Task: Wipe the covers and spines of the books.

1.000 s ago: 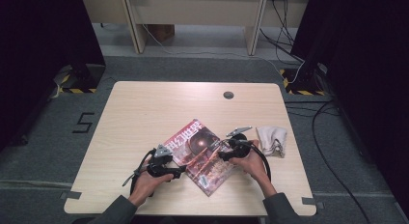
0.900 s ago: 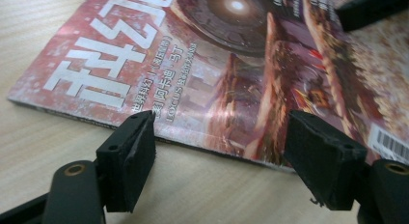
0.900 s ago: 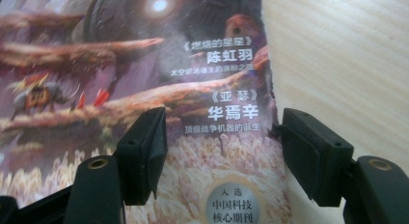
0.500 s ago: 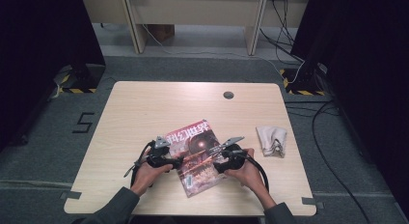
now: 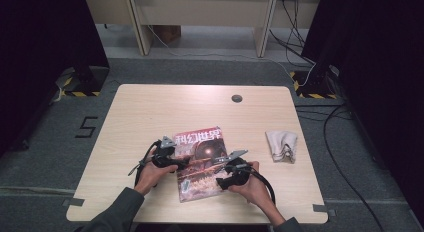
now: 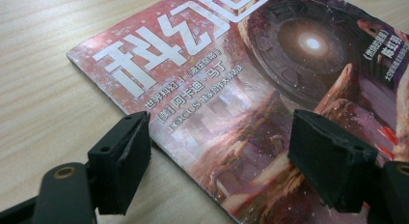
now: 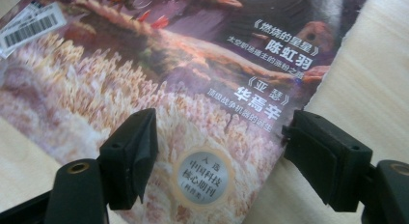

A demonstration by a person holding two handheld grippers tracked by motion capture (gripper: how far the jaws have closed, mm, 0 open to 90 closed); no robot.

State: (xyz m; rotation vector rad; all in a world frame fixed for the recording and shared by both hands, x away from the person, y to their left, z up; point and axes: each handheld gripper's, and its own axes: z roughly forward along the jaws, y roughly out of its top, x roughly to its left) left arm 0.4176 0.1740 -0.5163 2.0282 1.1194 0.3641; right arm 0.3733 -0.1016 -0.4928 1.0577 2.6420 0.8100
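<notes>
The glossy red magazine with white Chinese title lettering (image 5: 199, 162) lies flat on the pale wooden table (image 5: 150, 112), between both tools. The left tool (image 5: 184, 162) sits at its left edge, the right tool (image 5: 219, 183) at its right edge; each tool's jaws have just been opening and stand wide, gripping nothing. A beige cloth pouch (image 5: 281, 145) lies right of the right tool.

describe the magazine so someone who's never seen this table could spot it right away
On the light wooden table, look at the near edge, between the person's two hands. The magazine lies flat there, closed, with big white characters across a red cover. Its only neighbour is a small beige cloth bag off to the right, plain and crumpled.
</notes>
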